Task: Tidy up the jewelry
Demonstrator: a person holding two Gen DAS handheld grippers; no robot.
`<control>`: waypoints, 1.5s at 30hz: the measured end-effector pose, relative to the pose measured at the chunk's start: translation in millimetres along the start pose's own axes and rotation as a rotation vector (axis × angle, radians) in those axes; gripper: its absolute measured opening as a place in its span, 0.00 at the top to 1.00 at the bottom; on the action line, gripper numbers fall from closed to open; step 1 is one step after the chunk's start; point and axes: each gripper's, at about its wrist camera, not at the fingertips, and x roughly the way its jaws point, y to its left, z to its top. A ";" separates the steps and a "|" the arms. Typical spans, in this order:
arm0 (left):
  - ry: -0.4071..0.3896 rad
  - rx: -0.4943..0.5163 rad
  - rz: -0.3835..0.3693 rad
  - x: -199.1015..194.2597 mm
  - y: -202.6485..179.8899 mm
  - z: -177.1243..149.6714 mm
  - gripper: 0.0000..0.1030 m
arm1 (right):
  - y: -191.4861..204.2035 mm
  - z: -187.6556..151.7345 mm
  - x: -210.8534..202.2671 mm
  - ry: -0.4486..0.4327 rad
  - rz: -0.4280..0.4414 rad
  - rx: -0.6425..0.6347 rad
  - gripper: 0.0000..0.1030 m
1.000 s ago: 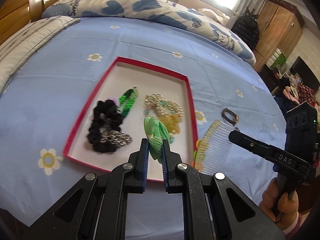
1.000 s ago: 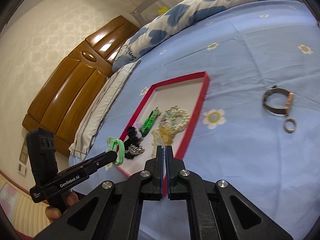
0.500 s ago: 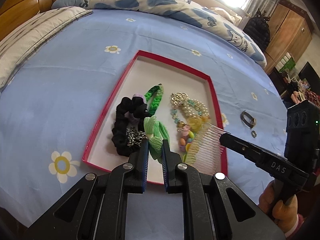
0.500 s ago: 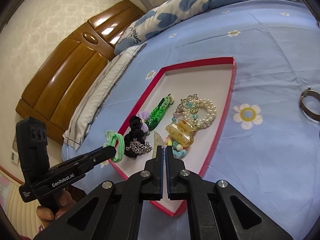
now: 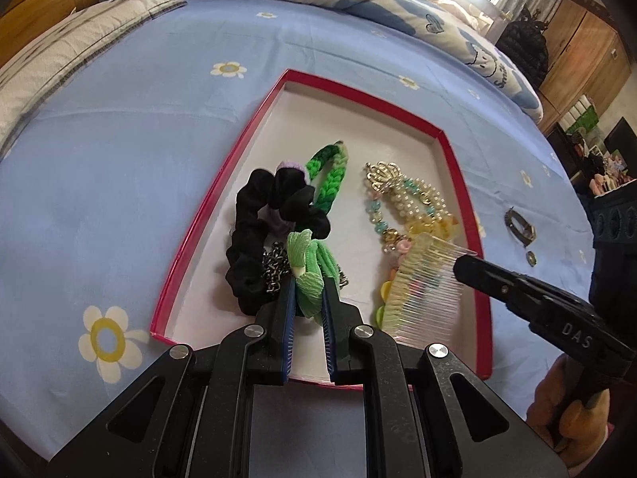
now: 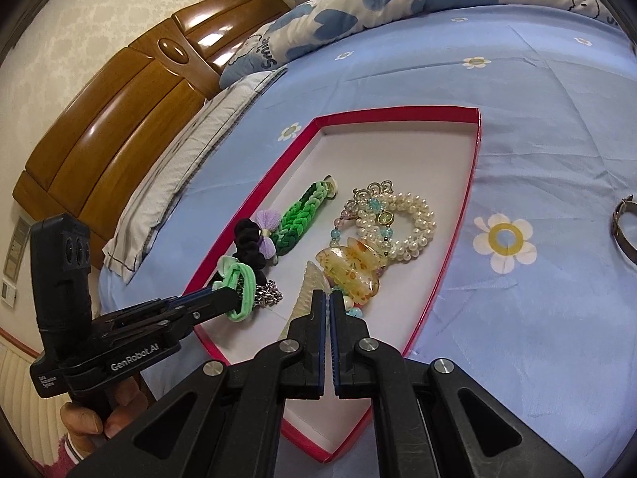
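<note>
- My left hand-held gripper (image 5: pixel 308 298) pinches a light green hair tie (image 5: pixel 308 267). Its two fingers squeeze the soft band tight.
- My right hand-held gripper (image 6: pixel 327 310) is closed on a see-through comb (image 5: pixel 422 290). It holds the comb by its thin top edge.
- Both things hang low over the near end of the red box (image 5: pixel 254 127).
- The green tie is over the black scrunchie (image 5: pixel 254 255) and a small silver chain (image 6: pixel 268 292).
- The comb is over the beads and the yellow hair clip (image 6: pixel 350 263).
- I think the next job is to put both things down inside the box.
- I should go down slowly until the tie touches the white floor of the box, and then let go.
- I should look for a bare spot, so the tie does not get caught on the chain.
- The comb has many thin teeth. I should lay it flat beside the pearl bracelet (image 6: pixel 410 223), so the teeth do not snag the beads.
- A green braided band (image 5: pixel 328 175) also lies in the box, farther back.
- The box sits on a bed with a blue sheet (image 5: pixel 119 159) with little white flowers.
- A watch (image 5: pixel 521 227) and a small ring (image 5: pixel 531 258) lie on the sheet, outside the box on the right. I think they go in later.
- A blue and white quilt (image 6: pixel 398 4) is bunched at the far side.
- There is a brown wooden headboard (image 6: pixel 119 127) and a wooden wardrobe (image 5: pixel 585 51) in the room.
</note>
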 end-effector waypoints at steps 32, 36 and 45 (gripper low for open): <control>0.001 0.006 -0.014 -11.6 -7.1 -3.4 0.60 | -5.5 -0.9 -10.7 -0.019 0.014 0.021 0.71; -0.008 0.001 -0.014 -19.4 -6.6 -5.5 0.57 | -7.0 -0.6 -21.1 -0.046 0.022 0.026 0.57; -0.035 -0.029 0.020 -39.1 -1.5 -14.0 0.24 | -10.2 -6.5 -36.5 -0.078 0.039 0.054 0.38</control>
